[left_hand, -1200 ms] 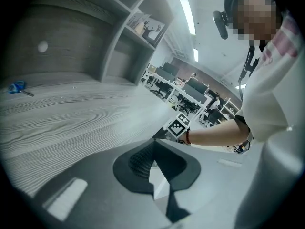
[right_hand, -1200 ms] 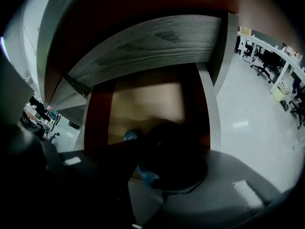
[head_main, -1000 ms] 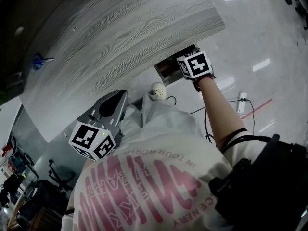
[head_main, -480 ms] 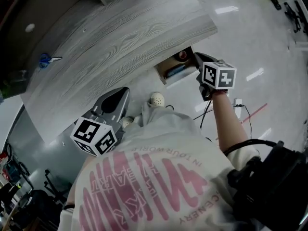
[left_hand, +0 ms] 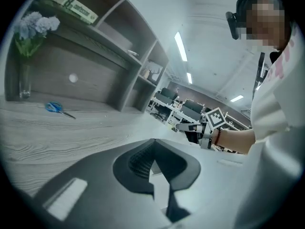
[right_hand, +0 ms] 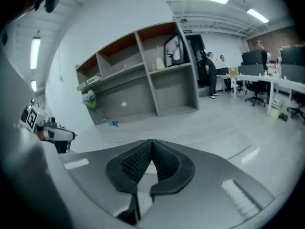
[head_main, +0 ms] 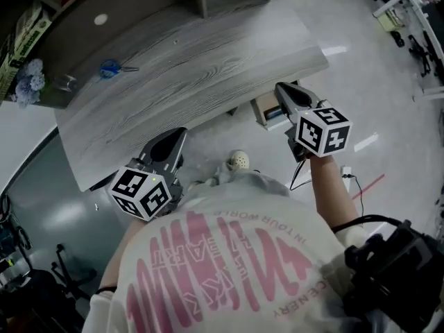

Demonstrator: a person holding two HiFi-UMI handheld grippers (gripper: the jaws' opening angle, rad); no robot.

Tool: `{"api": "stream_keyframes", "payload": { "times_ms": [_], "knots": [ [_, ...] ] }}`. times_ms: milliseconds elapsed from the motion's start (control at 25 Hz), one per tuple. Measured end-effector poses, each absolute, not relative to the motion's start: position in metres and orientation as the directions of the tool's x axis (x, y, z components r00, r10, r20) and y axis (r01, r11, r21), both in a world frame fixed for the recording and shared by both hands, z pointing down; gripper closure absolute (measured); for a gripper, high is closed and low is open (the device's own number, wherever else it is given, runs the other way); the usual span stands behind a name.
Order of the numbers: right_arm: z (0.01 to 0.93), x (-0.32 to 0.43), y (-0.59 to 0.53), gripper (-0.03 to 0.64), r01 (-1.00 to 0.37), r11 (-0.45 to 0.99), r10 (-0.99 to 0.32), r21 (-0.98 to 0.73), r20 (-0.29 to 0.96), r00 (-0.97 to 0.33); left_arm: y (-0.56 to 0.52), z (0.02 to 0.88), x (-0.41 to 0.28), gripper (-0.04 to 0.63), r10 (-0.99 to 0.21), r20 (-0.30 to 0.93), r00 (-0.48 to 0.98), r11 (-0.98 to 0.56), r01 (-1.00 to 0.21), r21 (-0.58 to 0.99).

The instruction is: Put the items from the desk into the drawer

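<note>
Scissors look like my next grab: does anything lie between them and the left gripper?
Nothing visible does: bare desk runs from the left gripper to the scissors; the vase stands off to their side.

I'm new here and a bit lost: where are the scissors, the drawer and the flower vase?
scissors (head_main: 108, 68), head view, blue handles.
drawer (head_main: 262, 110), head view, light wooden wall.
flower vase (left_hand: 23, 83), left gripper view, glass body.

Person is wearing white T-shirt (head_main: 229, 262) with pink lettering; grey left gripper (head_main: 182, 132) and right gripper (head_main: 279, 87) are carrying black-and-white marker cubes (head_main: 322, 132).
</note>
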State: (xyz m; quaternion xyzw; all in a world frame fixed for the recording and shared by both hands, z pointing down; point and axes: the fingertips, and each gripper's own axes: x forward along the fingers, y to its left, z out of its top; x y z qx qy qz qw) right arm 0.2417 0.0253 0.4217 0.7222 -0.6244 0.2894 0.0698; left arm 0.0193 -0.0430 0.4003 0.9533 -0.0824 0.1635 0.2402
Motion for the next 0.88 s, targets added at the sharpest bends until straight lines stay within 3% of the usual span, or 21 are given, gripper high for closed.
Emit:
{"api": "stream_keyframes", "payload": {
  "times_ms": [200, 720, 880],
  "knots": [
    [0.39, 0.167, -0.001, 0.614, -0.992, -0.062, -0.868, -0.113, 0.496, -0.002, -0.052, 0.38, -0.031, 0.577, -0.13, 0.305, 0.943, -0.877, -0.253, 0.407],
    [0.31, -0.012, -0.033, 0.614, -0.937, 0.241, -0.914, -0.251, 0.265, -0.306, -0.067, 0.346, -0.141, 0.577, -0.178, 0.199, 0.964, -0.909, -0.238, 0.341],
    [0.301, -0.06, -0.033, 0.614, -0.921, 0.336, -0.89, -0.195, 0.255, -0.379, -0.074, 0.336, -0.169, 0.577, -0.207, 0.163, 0.965, -0.911, -0.25, 0.327]
  ]
}}
